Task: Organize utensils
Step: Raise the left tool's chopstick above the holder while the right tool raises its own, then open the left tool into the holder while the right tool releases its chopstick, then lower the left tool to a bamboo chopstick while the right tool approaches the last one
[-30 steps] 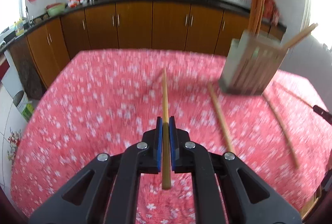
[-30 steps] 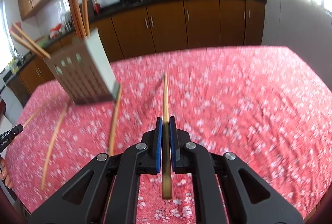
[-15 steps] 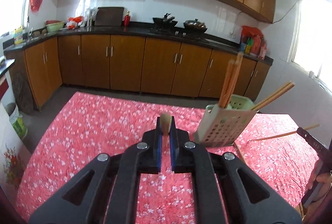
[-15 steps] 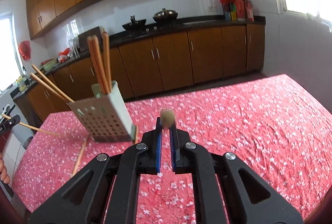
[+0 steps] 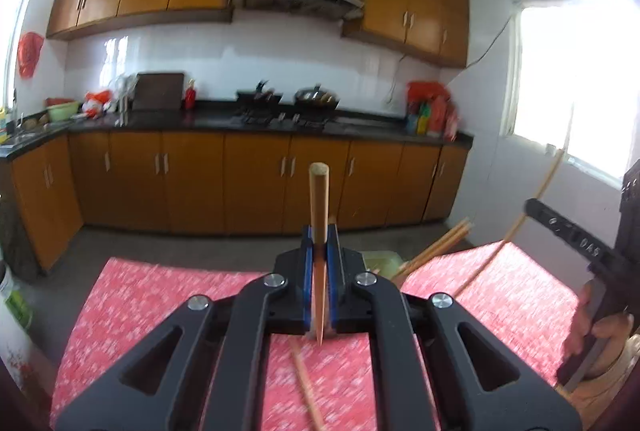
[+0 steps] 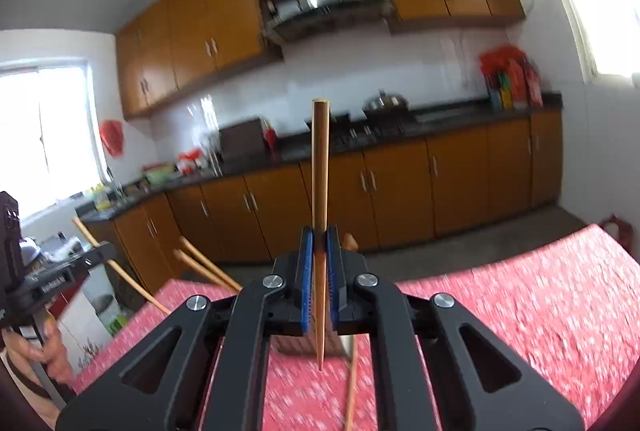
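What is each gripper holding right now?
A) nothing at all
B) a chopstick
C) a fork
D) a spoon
B: the left gripper is shut on a wooden chopstick that pokes up between its blue pads, and the right gripper clamps another chopstick the same way.

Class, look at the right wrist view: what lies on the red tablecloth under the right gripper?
Under the right gripper, one loose chopstick lies on the tablecloth. A box-like base shows below the jaws; the gripper covers the rest.
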`<state>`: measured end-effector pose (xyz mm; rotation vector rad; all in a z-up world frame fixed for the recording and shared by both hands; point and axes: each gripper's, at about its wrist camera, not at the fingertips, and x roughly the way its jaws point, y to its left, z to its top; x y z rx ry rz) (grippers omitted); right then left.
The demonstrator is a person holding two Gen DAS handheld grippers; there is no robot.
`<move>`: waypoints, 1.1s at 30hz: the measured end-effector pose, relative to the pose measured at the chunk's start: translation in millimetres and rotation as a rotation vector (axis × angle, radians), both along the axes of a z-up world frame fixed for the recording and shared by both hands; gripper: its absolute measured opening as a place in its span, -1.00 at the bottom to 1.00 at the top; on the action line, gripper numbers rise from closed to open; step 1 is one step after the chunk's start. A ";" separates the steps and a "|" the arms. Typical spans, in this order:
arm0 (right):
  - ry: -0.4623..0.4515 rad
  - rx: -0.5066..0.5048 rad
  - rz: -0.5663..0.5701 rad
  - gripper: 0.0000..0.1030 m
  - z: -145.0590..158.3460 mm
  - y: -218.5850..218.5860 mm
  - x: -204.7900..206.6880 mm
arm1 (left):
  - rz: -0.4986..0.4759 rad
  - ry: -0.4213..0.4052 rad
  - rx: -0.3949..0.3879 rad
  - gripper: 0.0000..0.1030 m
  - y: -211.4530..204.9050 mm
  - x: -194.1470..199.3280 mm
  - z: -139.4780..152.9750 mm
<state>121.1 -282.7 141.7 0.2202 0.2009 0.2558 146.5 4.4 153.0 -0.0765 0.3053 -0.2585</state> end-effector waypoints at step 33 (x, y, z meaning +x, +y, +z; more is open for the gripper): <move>-0.019 -0.027 -0.094 -0.30 -12.0 15.4 29.0 | 0.142 -0.038 -0.129 -0.41 -10.3 53.8 -21.1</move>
